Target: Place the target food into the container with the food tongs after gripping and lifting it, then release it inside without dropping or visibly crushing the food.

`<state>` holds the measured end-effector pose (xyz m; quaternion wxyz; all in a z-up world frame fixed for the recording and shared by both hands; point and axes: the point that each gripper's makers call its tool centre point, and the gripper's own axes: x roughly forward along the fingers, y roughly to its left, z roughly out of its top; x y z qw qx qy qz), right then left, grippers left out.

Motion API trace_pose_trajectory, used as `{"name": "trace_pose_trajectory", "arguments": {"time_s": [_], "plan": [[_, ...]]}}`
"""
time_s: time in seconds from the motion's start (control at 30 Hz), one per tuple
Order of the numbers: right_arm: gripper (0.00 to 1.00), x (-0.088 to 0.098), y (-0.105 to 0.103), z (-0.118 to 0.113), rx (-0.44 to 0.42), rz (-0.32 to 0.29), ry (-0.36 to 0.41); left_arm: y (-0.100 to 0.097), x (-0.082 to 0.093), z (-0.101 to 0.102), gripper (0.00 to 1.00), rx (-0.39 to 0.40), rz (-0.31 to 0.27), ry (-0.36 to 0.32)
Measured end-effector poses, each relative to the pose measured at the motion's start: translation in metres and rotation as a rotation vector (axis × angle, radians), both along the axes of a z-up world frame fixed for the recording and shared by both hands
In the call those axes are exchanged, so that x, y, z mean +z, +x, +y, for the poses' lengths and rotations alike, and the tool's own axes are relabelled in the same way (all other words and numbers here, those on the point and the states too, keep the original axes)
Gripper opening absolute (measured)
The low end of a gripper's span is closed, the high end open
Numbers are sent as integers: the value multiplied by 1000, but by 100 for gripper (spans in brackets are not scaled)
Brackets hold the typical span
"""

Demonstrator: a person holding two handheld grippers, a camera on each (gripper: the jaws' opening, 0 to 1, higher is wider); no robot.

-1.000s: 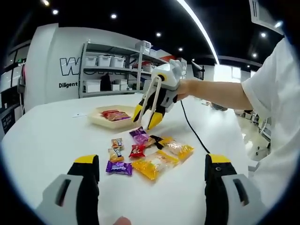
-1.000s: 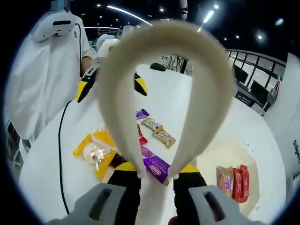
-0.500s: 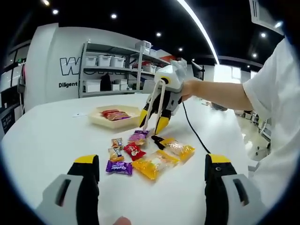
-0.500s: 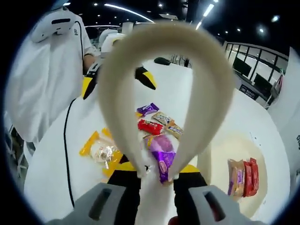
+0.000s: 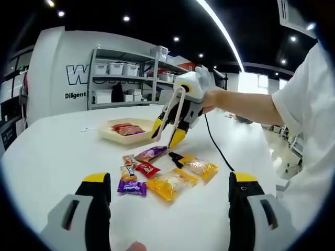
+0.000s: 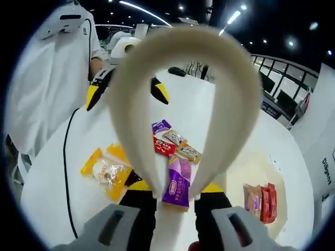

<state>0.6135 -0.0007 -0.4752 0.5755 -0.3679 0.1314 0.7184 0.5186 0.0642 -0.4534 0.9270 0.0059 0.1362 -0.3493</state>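
Observation:
My right gripper is shut on the cream food tongs, whose loop arches across the right gripper view. A purple snack packet is pinched between the tong tips and hangs tilted just above the table. In the left gripper view the right gripper hovers over the snack pile, with the purple packet below it. The beige tray behind holds red and brown snacks; the same tray lies to the right in the right gripper view. My left gripper stands open, holding nothing.
On the white table lie an orange bag, a clear yellow bag, a red packet, a small purple packet and small candies. A black cable trails right. A person in white stands at the right. Shelves stand behind.
The tongs have closed on the purple packet, which lay flat among the snacks, and raised it off the table. The left gripper has stayed still.

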Motion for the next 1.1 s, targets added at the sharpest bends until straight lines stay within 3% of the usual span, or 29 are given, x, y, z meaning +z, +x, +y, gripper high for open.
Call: {"name": "trace_pose_trajectory", "arguments": {"time_s": [0.27, 0.8, 0.87, 0.93, 1.07, 1.1], "plan": [[23, -12, 3, 1, 10, -39, -28, 1, 0, 0, 91, 0, 1, 1], [18, -12, 12, 2, -71, 44, 21, 2, -1, 1, 91, 0, 3, 1], [18, -12, 11, 3, -96, 83, 30, 2, -1, 1, 91, 0, 4, 1], [17, -11, 14, 3, -109, 80, 40, 2, -1, 1, 90, -1, 6, 1], [17, -7, 13, 5, -164, 166, 69, 2, -1, 0, 90, -1, 6, 0], [17, -6, 11, 6, -199, 231, 77, 2, -1, 0, 90, 0, 6, 0]]}}
